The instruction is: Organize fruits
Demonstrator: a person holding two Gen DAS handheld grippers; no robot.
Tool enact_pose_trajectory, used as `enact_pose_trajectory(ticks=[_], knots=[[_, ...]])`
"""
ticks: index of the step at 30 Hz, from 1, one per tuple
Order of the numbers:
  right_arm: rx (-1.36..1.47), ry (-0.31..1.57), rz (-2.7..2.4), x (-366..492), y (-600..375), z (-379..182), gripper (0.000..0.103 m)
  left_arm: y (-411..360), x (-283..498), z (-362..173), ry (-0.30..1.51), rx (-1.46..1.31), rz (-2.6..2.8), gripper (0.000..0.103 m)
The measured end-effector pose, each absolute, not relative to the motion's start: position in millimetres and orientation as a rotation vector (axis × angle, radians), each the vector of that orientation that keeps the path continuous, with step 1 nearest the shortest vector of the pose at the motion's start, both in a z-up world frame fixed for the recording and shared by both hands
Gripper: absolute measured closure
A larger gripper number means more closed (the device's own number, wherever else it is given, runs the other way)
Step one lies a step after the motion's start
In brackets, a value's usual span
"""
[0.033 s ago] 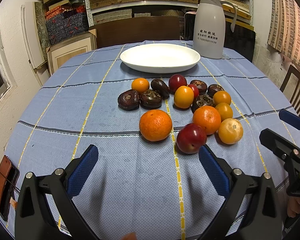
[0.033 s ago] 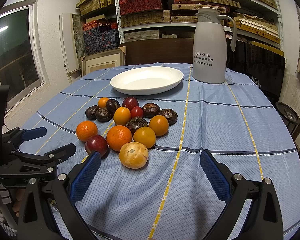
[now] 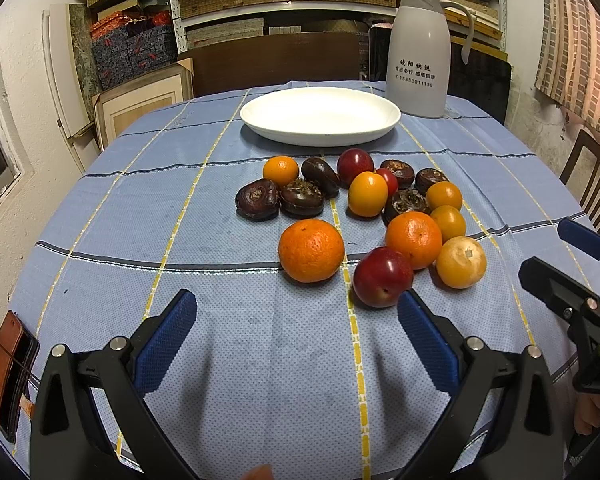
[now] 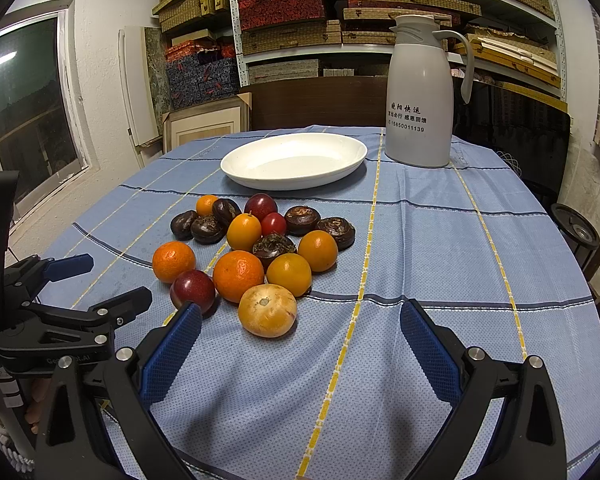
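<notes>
Fruits ahead of spread left claw.

Plate glossy, smooth, likely ceramic. Cloth matt woven fabric. Oranges dimpled skin. Plum smooth, shiny. Jug matt plastic. Pads textured.

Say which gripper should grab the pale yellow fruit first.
Right. The pale yellow fruit lies just ahead of the open right gripper, slightly left of centre. From the left gripper it sits far off to the right.
</notes>
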State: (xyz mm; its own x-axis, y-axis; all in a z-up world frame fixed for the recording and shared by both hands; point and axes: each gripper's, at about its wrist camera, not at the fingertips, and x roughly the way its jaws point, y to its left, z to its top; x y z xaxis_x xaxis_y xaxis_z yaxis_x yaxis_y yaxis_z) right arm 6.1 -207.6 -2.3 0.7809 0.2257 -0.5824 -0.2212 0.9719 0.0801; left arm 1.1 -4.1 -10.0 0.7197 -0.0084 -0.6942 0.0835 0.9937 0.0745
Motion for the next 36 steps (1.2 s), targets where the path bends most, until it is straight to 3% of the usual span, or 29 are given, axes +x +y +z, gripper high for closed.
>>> enact_pose_trajectory(ticks=[13,20,36], knots=[[0.013,0.669,0.241,11.7,-206.3,-6.4,0.003,-4.8,9.3,-22.4,0.857,0.113,-0.065,0.004],[0.049,0.861,0.255,29.9,-207.9,-31.9,0.003,1.2,26.0,-44.8,1.01,0.106,-0.097,0.004],[-0.143,0.987,0.26,23.4,-183.9,-48.9,0.003,9.2,29.1,-47.3,1.006,0.126,-0.185,0.004]])
